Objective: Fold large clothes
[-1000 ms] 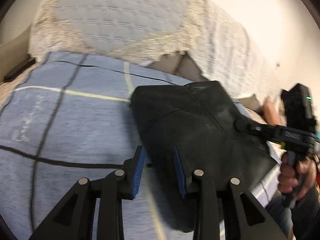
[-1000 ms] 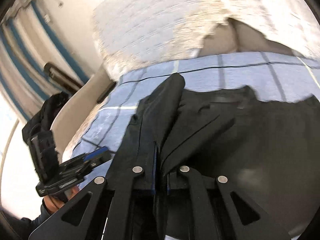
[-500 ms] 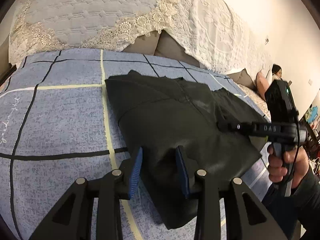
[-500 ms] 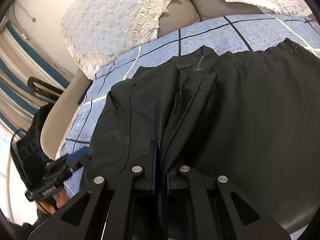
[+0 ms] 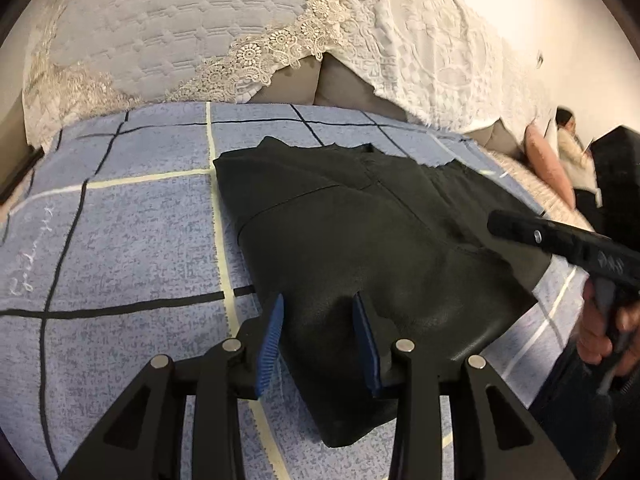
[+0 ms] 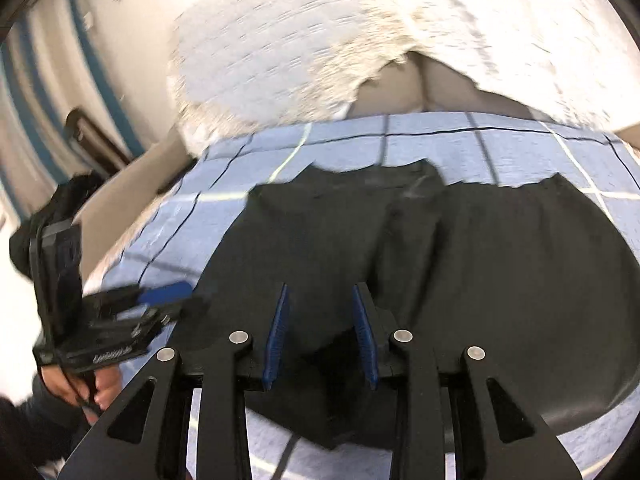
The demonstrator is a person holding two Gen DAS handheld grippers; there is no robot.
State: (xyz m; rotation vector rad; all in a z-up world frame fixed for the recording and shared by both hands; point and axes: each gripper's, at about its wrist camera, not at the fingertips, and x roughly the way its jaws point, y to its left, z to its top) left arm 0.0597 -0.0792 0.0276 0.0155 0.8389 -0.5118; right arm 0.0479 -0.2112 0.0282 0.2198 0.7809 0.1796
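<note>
My left hand-held gripper (image 5: 318, 334) hangs over the near left corner of the black garment (image 5: 360, 248), blue pads (image 5: 269, 334) apart, cloth showing between them but not pinched. Its jaws have just been easing wider. My right hand-held gripper (image 6: 322, 330) has just let its jaws spread; the pads (image 6: 363, 330) stand apart with black fabric lying below and between them, nothing clamped. Right view is blurred.

The garment lies folded and flat on the bed, on a blue bedspread (image 5: 120, 232) with dark and pale grid lines. Its left edge runs just beside a pale yellow line. A seam crosses it diagonally.

Far side: white lace-edged quilted cover (image 5: 180, 40) draped over grey-brown cushions (image 5: 320, 84). Far right in the left view, a person sits against the wall (image 5: 572, 148). My right hand (image 5: 600, 328) grips the other tool's handle at the right edge.
</note>
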